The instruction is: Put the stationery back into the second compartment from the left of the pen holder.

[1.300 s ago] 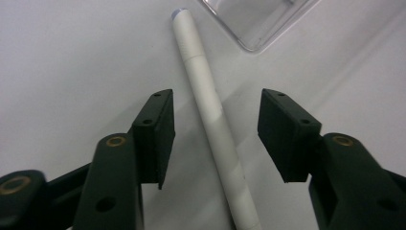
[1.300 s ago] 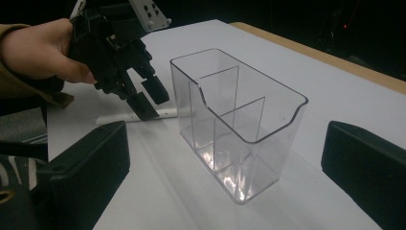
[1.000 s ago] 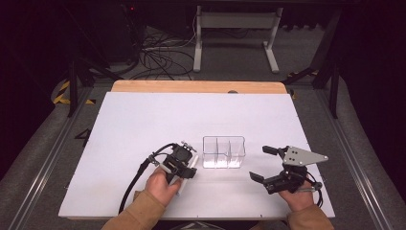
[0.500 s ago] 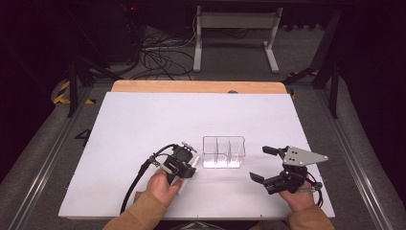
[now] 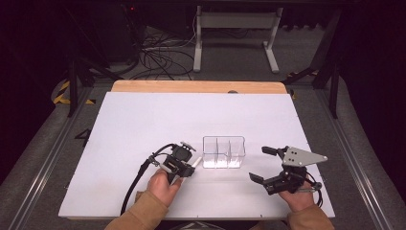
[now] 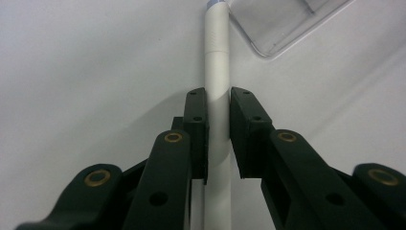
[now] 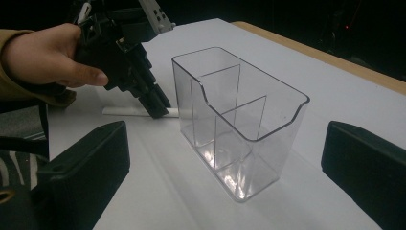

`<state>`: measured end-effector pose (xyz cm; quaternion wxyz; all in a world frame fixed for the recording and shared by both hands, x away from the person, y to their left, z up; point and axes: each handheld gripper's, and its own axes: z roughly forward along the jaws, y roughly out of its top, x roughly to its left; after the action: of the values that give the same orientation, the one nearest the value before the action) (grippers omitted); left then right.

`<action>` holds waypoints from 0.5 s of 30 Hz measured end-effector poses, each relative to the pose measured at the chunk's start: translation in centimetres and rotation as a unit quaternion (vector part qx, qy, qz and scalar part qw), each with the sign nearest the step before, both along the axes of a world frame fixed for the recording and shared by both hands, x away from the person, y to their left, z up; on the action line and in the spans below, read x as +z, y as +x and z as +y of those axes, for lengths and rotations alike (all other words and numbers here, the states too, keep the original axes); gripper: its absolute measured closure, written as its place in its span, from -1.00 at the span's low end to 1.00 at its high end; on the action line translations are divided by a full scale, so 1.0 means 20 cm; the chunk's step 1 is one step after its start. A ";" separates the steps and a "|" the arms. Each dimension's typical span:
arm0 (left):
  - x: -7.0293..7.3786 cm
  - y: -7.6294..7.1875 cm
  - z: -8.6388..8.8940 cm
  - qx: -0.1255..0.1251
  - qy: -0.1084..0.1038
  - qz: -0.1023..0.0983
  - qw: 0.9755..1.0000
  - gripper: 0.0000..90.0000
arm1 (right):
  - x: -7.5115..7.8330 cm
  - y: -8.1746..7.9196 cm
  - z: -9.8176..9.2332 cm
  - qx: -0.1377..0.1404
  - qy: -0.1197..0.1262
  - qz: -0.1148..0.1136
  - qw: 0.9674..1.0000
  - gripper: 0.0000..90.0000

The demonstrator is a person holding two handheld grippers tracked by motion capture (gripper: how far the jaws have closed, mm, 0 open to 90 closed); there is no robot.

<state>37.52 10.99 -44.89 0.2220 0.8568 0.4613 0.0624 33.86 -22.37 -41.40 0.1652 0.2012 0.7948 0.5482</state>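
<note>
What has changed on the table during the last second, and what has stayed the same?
Very little changed. The left gripper crept slightly toward the clear organizer, its jaws closed around the white pen lying on the table. The right gripper stayed open in its place, and the organizer did not move.

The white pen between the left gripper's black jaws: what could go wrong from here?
1. The white cylindrical pen lies flat on the white table, and the left gripper has its jaws around it near one end, so it may tilt or slip when lifted.
2. Its tip lies close to the clear plastic three-compartment box, which looks light and may be pushed.
</note>
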 end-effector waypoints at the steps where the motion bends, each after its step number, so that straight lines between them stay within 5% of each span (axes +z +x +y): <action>1: 0.00 0.00 0.00 0.002 -0.004 0.004 1.000 0.74 | 0.00 0.00 0.00 0.000 -0.001 0.000 1.000 -0.93; 9: 0.01 0.00 0.01 -0.002 -0.008 0.006 1.000 0.74 | 0.00 0.00 0.00 0.000 -0.002 0.000 1.000 -0.93; 15: 0.05 -0.01 0.04 -0.005 -0.017 -0.014 1.000 0.74 | -0.01 0.01 0.00 -0.001 -0.002 0.001 1.000 -0.93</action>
<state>37.33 11.73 -43.81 0.2436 0.8539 0.4551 0.0658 33.98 -22.39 -41.52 0.1654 0.2022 0.7956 0.5465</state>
